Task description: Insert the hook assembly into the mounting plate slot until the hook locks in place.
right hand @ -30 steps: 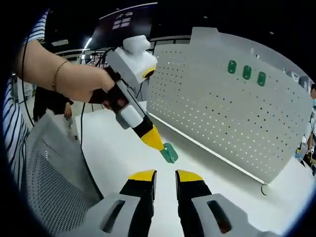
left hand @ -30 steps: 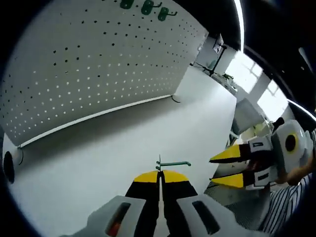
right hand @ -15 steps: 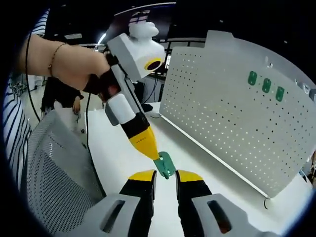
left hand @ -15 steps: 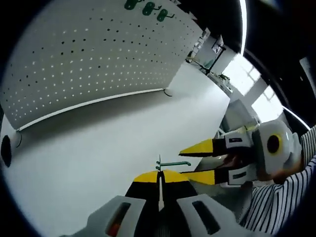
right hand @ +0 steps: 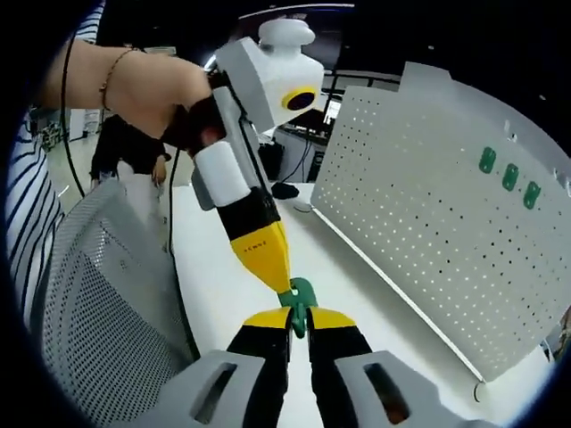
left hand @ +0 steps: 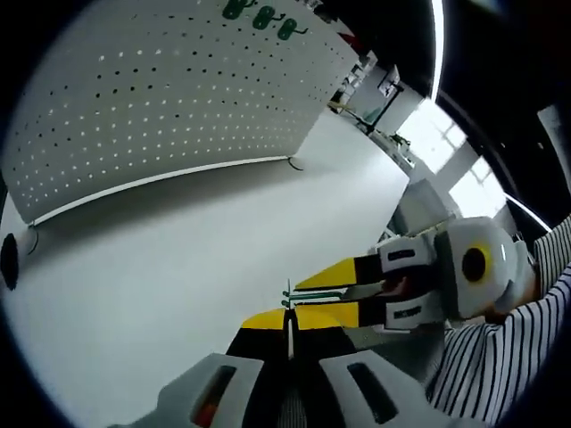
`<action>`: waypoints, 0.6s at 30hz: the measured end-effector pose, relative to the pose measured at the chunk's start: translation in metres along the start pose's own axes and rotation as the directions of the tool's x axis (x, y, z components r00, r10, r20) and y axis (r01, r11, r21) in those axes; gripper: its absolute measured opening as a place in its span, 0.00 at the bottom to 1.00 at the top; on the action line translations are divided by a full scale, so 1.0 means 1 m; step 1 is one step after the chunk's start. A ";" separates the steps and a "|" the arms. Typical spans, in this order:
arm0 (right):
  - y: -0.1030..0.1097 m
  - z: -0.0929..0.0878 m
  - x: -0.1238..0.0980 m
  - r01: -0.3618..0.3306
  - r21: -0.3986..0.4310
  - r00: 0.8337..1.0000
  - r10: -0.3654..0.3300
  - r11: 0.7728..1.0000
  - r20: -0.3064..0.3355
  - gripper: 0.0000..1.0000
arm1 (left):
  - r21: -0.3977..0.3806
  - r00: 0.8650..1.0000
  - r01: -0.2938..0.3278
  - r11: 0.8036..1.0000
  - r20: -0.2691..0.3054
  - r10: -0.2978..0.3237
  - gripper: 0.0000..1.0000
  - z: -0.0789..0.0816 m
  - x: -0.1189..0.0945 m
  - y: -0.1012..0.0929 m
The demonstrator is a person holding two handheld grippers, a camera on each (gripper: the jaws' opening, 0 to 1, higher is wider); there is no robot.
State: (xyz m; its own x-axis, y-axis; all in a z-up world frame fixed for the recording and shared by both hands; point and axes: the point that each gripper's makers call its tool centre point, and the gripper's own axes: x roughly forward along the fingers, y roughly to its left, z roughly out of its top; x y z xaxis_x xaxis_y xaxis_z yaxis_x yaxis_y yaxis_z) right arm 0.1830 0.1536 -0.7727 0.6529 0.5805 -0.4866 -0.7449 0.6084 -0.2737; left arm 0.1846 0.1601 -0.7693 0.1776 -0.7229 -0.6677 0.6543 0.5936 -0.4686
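Note:
A small green hook hangs over the white table, held from two sides. My left gripper is shut on its flat end; in the right gripper view it reaches down from the upper left in a person's hand. My right gripper has its yellow jaws pressed on the hook from both sides; in the left gripper view it enters from the right. The white pegboard stands upright beyond, with three green hooks near its top.
A grey mesh chair is close on the left of the right gripper view. A striped sleeve fills the lower right of the left gripper view. The board's foot rests on the table. Another person stands behind.
My right gripper moved in onto the hook and its jaws narrowed from open to pressing on it. The left gripper kept its hold on the hook.

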 end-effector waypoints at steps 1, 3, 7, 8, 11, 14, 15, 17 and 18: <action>0.000 0.001 0.000 0.000 -0.003 1.000 0.000 1.000 0.002 0.04 | -0.001 1.000 0.000 1.000 0.001 0.000 0.01 0.000 0.000 -0.001; 0.000 0.002 -0.001 0.001 -0.014 1.000 -0.001 1.000 0.008 0.04 | -0.001 1.000 0.000 1.000 0.000 0.000 0.01 -0.001 -0.002 -0.002; -0.001 0.006 -0.004 0.010 -0.024 1.000 -0.009 1.000 0.017 0.02 | -0.011 1.000 0.012 1.000 0.009 -0.012 0.01 0.001 -0.003 -0.004; -0.001 0.007 -0.005 0.014 -0.024 1.000 -0.014 1.000 0.018 0.02 | -0.011 1.000 0.013 1.000 0.011 -0.013 0.01 0.002 -0.004 -0.005; -0.001 0.009 -0.007 0.017 -0.040 0.999 -0.016 0.999 0.027 0.02 | 0.008 1.000 0.019 1.000 0.012 -0.019 0.01 0.003 -0.005 -0.007; 0.000 0.010 -0.007 0.014 -0.051 0.999 -0.013 0.999 0.031 0.02 | 0.008 1.000 0.025 1.000 0.006 -0.025 0.01 0.003 -0.006 -0.008; 0.001 0.010 -0.007 0.013 -0.050 0.999 -0.011 0.999 0.032 0.02 | 0.008 1.000 0.026 1.000 0.005 -0.026 0.01 0.002 -0.006 -0.008; 0.001 0.010 -0.007 0.012 -0.047 0.999 -0.010 0.999 0.033 0.02 | 0.006 1.000 0.031 1.000 0.005 -0.031 0.01 0.002 -0.007 -0.008; 0.001 0.011 -0.008 0.013 -0.048 0.999 -0.012 0.999 0.033 0.02 | 0.003 0.999 0.032 0.999 0.007 -0.032 0.01 0.002 -0.007 -0.008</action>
State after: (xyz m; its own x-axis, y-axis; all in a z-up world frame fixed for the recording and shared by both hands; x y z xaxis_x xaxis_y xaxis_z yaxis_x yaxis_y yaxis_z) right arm 0.1790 0.1553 -0.7605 0.6659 0.5909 -0.4555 -0.7418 0.5897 -0.3195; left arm 0.1797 0.1596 -0.7597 0.1616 -0.7442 -0.6481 0.6622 0.5687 -0.4880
